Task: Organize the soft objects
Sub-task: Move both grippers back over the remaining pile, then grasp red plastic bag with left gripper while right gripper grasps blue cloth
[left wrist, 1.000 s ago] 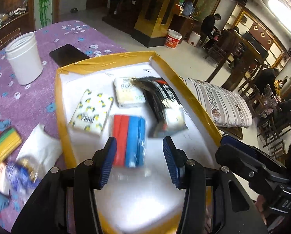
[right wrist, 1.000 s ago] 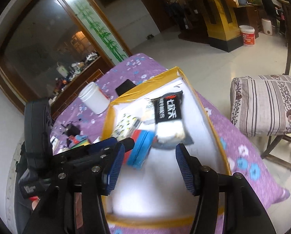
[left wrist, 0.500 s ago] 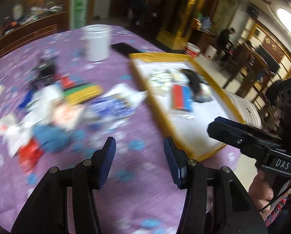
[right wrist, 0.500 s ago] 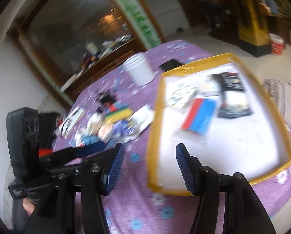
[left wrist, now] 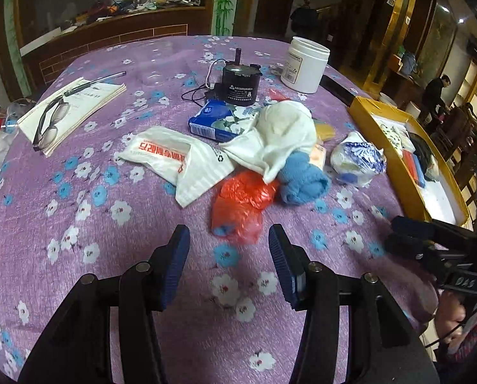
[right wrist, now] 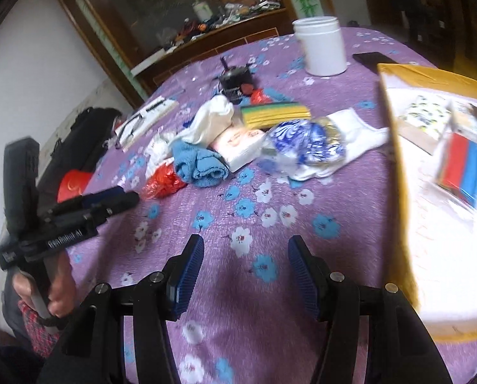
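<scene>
A pile of soft things lies mid-table: a red plastic bag (left wrist: 241, 203), a blue cloth (left wrist: 302, 177), a white cloth (left wrist: 280, 140), a white printed bag (left wrist: 177, 156), a blue tissue pack (left wrist: 219, 120) and a blue-white wrapped bundle (left wrist: 358, 160). My left gripper (left wrist: 229, 262) is open and empty just short of the red bag. My right gripper (right wrist: 245, 275) is open and empty over bare tablecloth, left of the yellow-rimmed tray (right wrist: 398, 166). The tray holds a red-blue pack (right wrist: 462, 166) and a patterned tissue pack (right wrist: 425, 116). A yellow-green sponge stack (right wrist: 275, 113) lies behind the pile.
A white jar (left wrist: 304, 64), a black motor with cable (left wrist: 240, 84) and a black phone (right wrist: 371, 59) stand at the back. A notebook with glasses and pen (left wrist: 72, 108) lies at the far left. The tray (left wrist: 395, 166) sits at the table's right edge.
Both grippers have swung left from over the tray to the pile of soft things on the tablecloth. Both stay open and empty.
</scene>
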`<state>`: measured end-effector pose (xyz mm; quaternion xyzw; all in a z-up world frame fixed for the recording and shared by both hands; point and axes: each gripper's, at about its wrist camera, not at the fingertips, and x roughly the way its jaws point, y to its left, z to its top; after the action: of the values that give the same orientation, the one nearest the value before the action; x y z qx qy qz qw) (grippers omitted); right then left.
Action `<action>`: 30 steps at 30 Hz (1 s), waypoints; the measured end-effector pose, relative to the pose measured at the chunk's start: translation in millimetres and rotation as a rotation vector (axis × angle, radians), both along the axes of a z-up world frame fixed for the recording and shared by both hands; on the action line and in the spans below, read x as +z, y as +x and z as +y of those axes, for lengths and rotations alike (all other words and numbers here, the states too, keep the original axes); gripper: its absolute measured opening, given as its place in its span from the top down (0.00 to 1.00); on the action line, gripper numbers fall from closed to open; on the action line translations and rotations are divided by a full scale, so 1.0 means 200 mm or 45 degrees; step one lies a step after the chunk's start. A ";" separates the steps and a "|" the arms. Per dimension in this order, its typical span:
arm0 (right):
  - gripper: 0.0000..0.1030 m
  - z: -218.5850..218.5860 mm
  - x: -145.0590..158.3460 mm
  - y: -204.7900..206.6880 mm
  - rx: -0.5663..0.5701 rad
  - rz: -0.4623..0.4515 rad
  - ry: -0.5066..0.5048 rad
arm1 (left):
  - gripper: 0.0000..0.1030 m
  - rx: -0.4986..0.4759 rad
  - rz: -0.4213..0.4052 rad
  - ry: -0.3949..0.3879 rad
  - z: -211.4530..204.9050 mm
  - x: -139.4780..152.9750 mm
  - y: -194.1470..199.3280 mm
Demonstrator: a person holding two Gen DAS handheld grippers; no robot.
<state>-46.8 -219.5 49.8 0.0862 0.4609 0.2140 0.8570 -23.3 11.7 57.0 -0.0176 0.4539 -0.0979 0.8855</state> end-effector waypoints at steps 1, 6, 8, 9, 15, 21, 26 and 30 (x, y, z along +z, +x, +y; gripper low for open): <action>0.44 0.01 -0.01 0.02 0.007 -0.004 -0.003 | 0.52 -0.020 0.004 0.017 -0.01 0.00 0.02; 0.44 -0.01 -0.11 0.05 0.028 0.005 0.019 | 0.47 -0.164 0.054 0.094 -0.13 -0.03 0.11; 0.45 -0.04 -0.09 0.05 0.033 -0.022 0.080 | 0.47 -0.183 0.055 0.145 -0.18 -0.06 0.14; 0.43 -0.05 -0.09 0.05 0.017 -0.038 0.060 | 0.47 -0.182 0.061 0.157 -0.19 -0.08 0.16; 0.44 -0.08 -0.09 0.06 0.043 -0.045 0.125 | 0.56 -0.145 0.078 0.117 -0.17 -0.18 0.26; 0.44 -0.05 -0.09 0.05 0.050 -0.048 0.122 | 0.73 -0.166 0.013 0.093 -0.16 -0.14 0.22; 0.44 0.03 -0.05 0.05 0.060 -0.072 0.019 | 0.73 -0.177 -0.027 0.025 -0.12 -0.09 0.18; 0.44 0.15 0.03 0.10 0.110 -0.103 -0.024 | 0.73 -0.139 -0.050 -0.036 -0.06 -0.05 0.18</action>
<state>-26.2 -188.9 56.1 0.0494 0.4313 0.2499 0.8655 12.3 -0.6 47.5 -0.0035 0.4354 -0.1530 0.8871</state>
